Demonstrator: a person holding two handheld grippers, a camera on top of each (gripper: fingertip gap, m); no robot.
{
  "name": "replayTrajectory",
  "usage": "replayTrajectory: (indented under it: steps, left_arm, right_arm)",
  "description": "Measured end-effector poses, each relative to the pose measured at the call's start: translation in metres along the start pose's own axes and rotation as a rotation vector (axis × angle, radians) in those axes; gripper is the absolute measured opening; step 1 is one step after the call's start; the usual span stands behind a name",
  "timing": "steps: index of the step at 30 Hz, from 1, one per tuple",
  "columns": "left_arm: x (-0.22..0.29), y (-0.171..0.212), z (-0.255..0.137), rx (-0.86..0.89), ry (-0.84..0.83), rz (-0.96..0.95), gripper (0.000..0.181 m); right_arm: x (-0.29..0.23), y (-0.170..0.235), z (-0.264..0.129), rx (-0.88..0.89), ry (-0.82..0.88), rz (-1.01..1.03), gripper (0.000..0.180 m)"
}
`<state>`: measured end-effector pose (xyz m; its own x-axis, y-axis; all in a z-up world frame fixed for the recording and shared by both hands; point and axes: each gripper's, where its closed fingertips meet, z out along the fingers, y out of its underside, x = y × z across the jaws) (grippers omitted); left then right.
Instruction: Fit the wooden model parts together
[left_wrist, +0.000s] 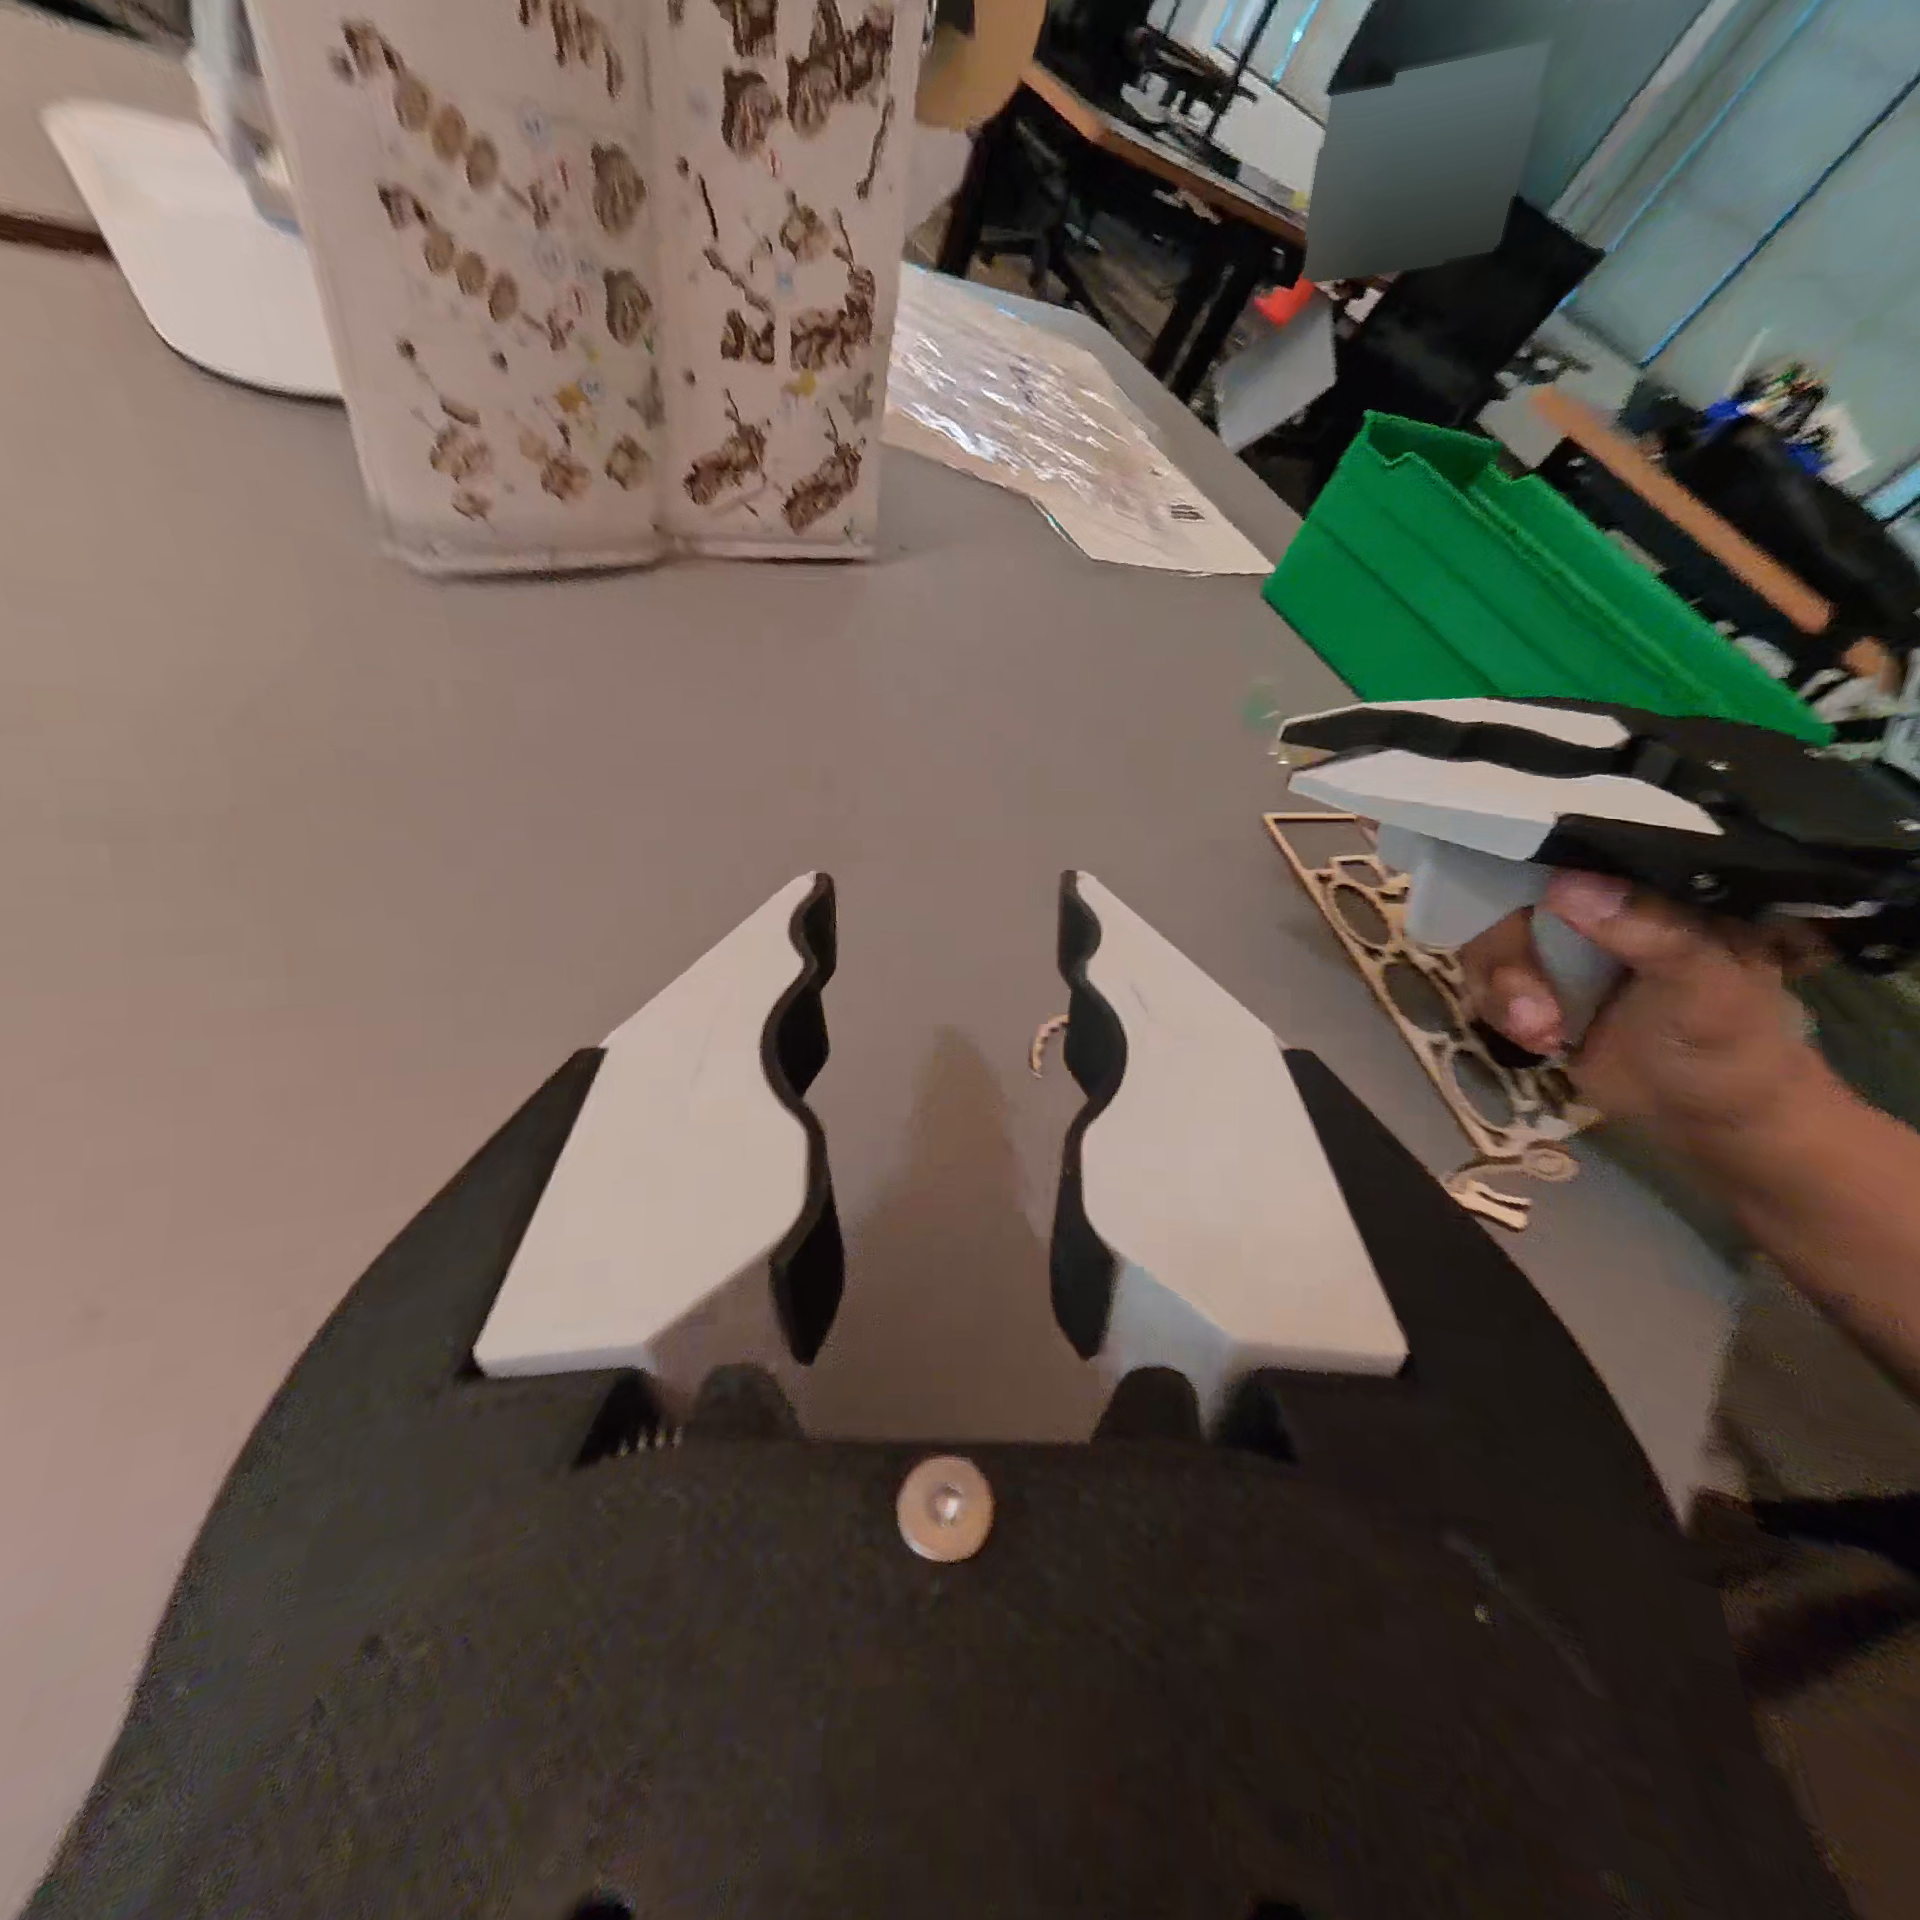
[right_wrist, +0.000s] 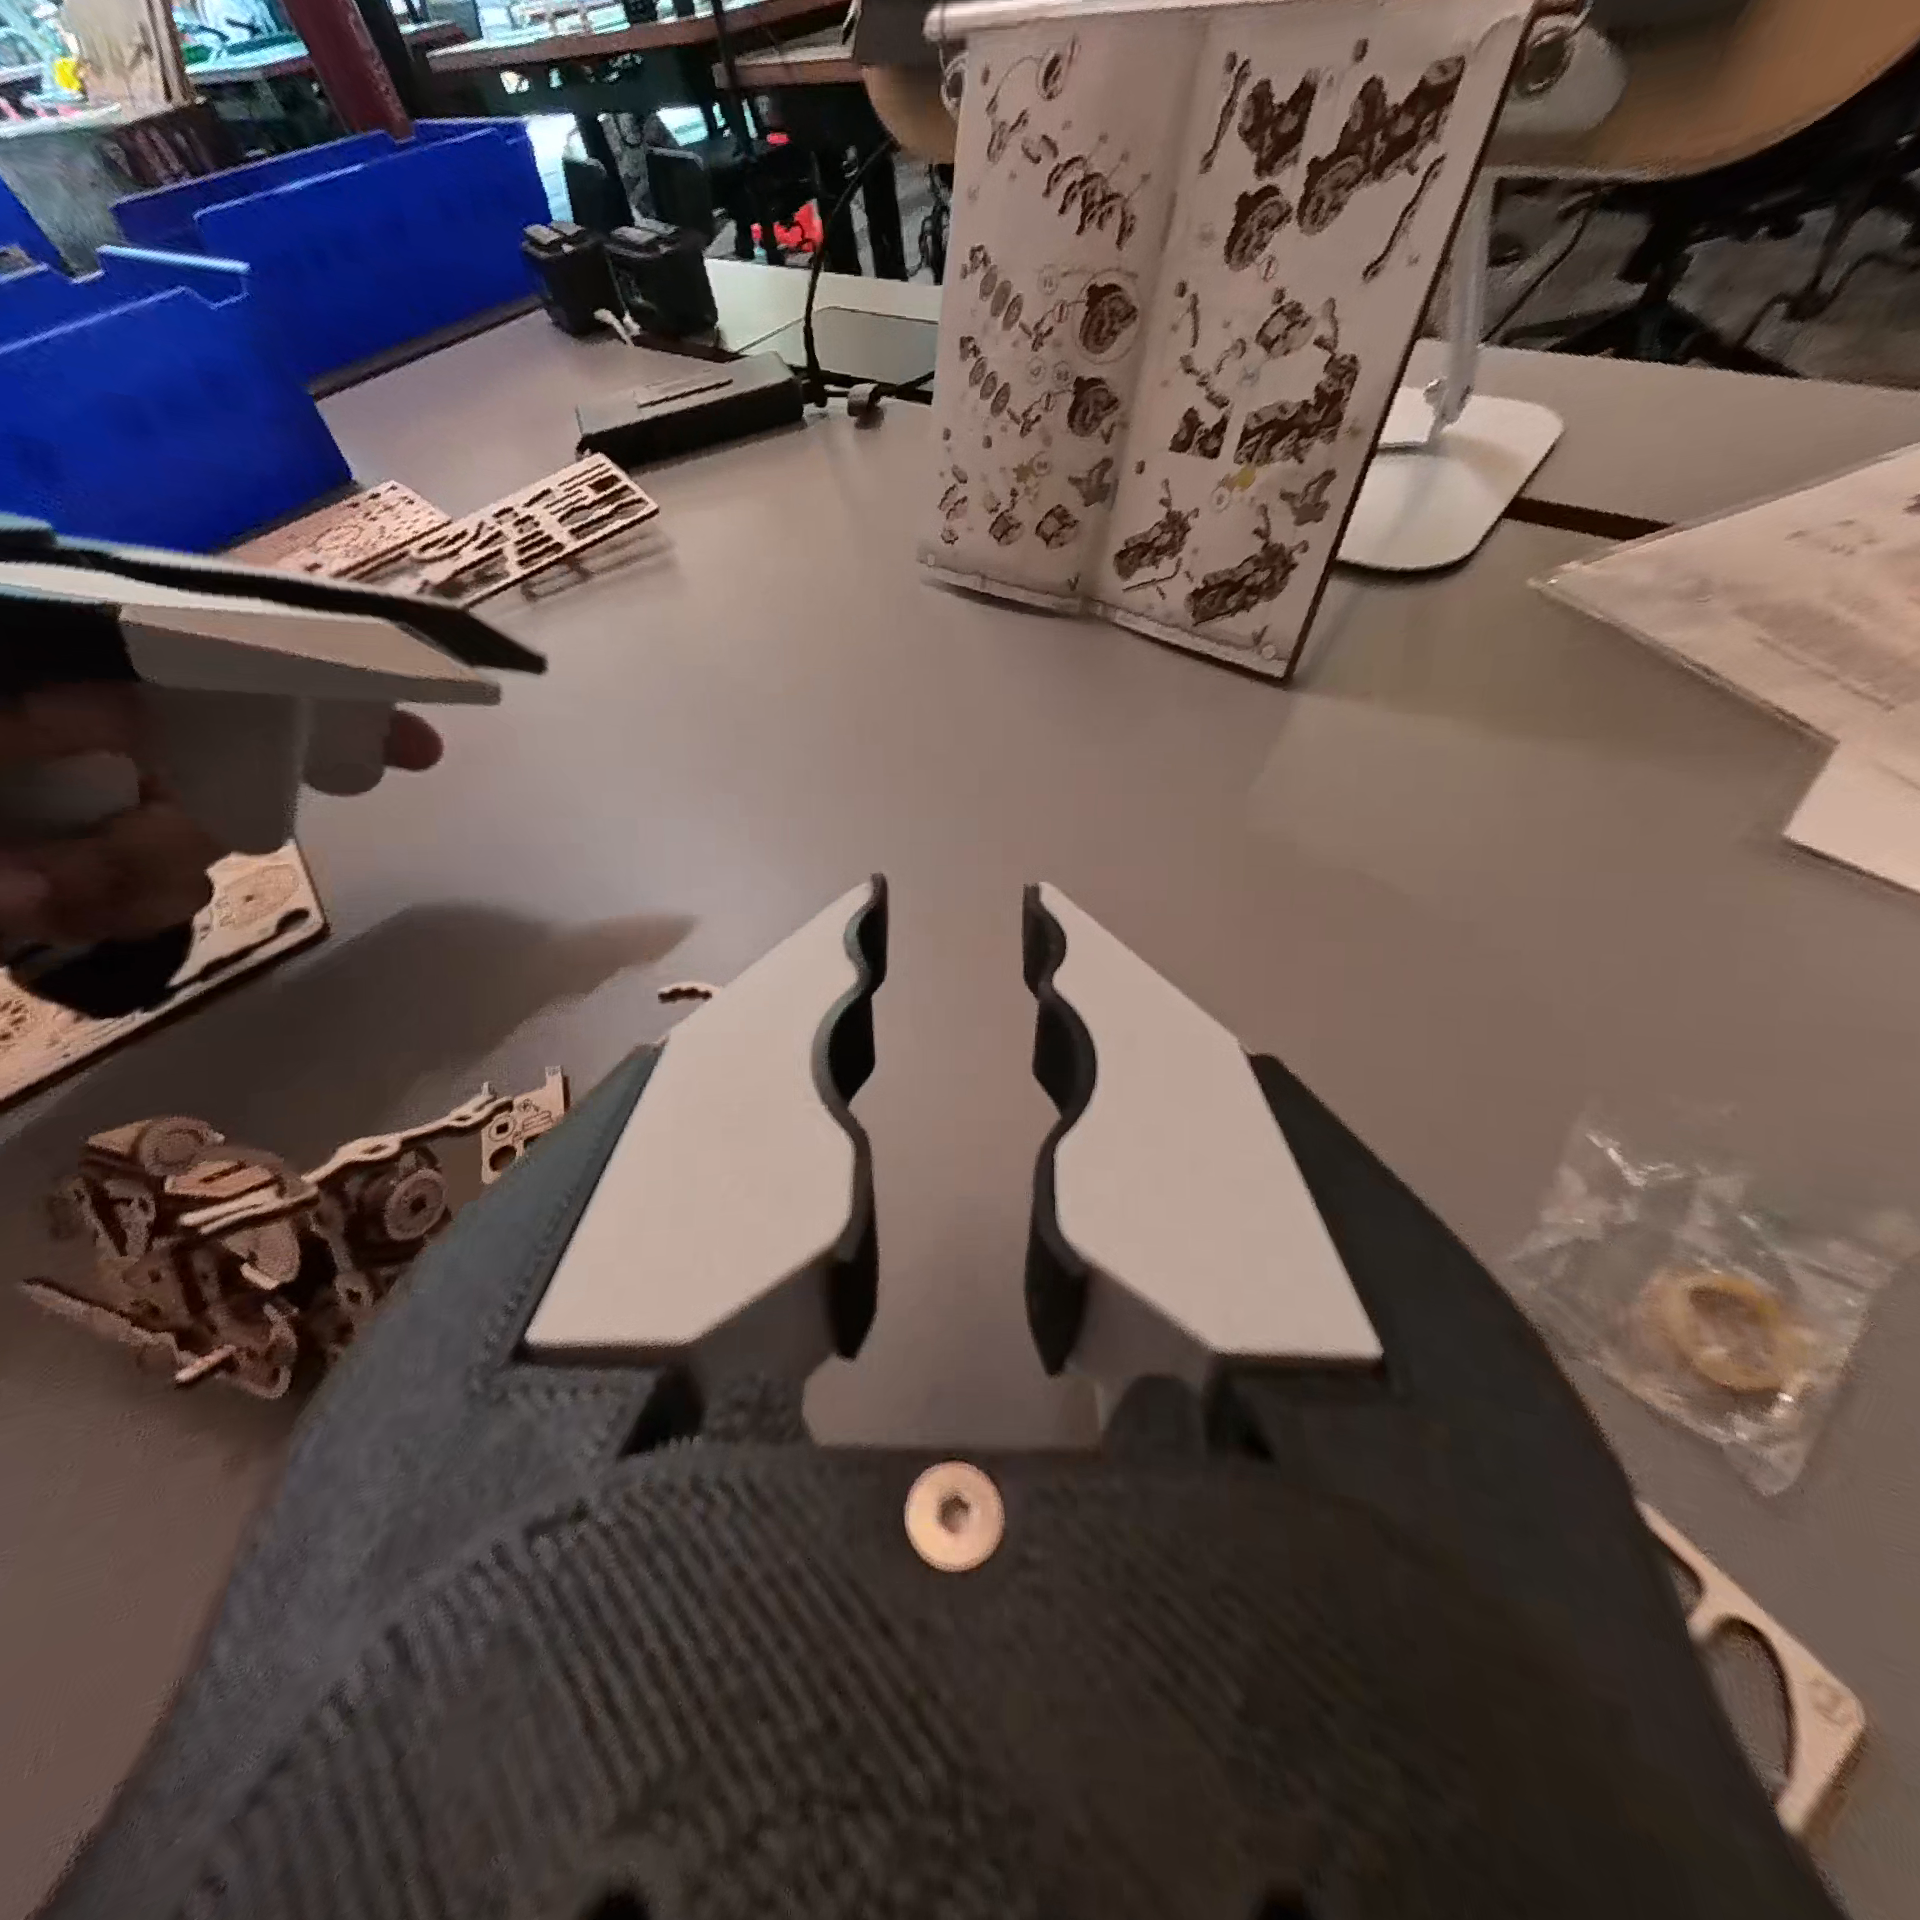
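My left gripper (left_wrist: 945, 894) is open and empty above the grey table (left_wrist: 520, 779). A small curved wooden piece (left_wrist: 1044, 1039) lies on the table just inside its right finger. My right gripper (right_wrist: 954, 894) is open and empty; it also shows in the left wrist view (left_wrist: 1294, 753), above a wooden parts sheet (left_wrist: 1392, 966) with round cut-outs. A partly built wooden model (right_wrist: 239, 1247) lies to the right gripper's left, with a small loose wooden piece (right_wrist: 686, 992) nearby. The left gripper (right_wrist: 499, 665) shows at the left.
A picture instruction sheet (right_wrist: 1195, 343) stands upright on a white stand (right_wrist: 1455, 488) at the back. More wooden sheets (right_wrist: 499, 530) lie at the back left by blue bins (right_wrist: 156, 343). A plastic bag with rubber rings (right_wrist: 1704, 1330) lies right. A green bin (left_wrist: 1507, 582) stands beyond the table edge. My left gripper's tips are some 9 centimetres from the small curved wooden piece (left_wrist: 1044, 1039).
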<state>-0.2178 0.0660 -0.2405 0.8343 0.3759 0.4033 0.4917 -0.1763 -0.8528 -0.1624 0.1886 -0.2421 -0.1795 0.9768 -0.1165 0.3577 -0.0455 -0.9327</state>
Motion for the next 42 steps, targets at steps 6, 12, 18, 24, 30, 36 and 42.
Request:
replayTrajectory:
  steps: [6, 12, 18, 24, 30, 36, 42]
  left_arm:
    - [0.017, -0.011, -0.017, 0.121, 0.0, 0.009, 0.044]
    - [0.017, -0.017, -0.032, 0.238, -0.019, 0.052, 0.037]
    - [0.038, -0.013, -0.028, 0.216, 0.141, 0.011, 0.042]
    - [0.045, -0.009, -0.031, 0.212, 0.19, 0.197, 0.024]
    - [0.053, -0.001, -0.046, 0.212, 0.17, 0.146, 0.03]
    - [0.06, 0.009, -0.087, 0.302, 0.055, 0.232, 0.029]
    - [0.067, 0.035, -0.1, 0.276, 0.039, 0.191, 0.032]
  right_arm:
    - [-0.006, -0.008, -0.018, 0.068, -0.005, 0.031, 0.028]
    - [-0.02, -0.011, -0.031, 0.092, -0.071, 0.056, 0.03]
    - [-0.023, -0.004, -0.029, 0.056, -0.116, 0.028, 0.031]
    - [-0.007, -0.027, -0.04, 0.155, -0.09, 0.035, 0.03]
    - [-0.014, -0.028, -0.042, 0.17, -0.11, 0.06, 0.032]
    - [-0.036, 0.007, -0.058, 0.071, -0.09, 0.022, 0.032]
    - [-0.05, 0.025, -0.072, 0.049, -0.102, 0.081, 0.03]
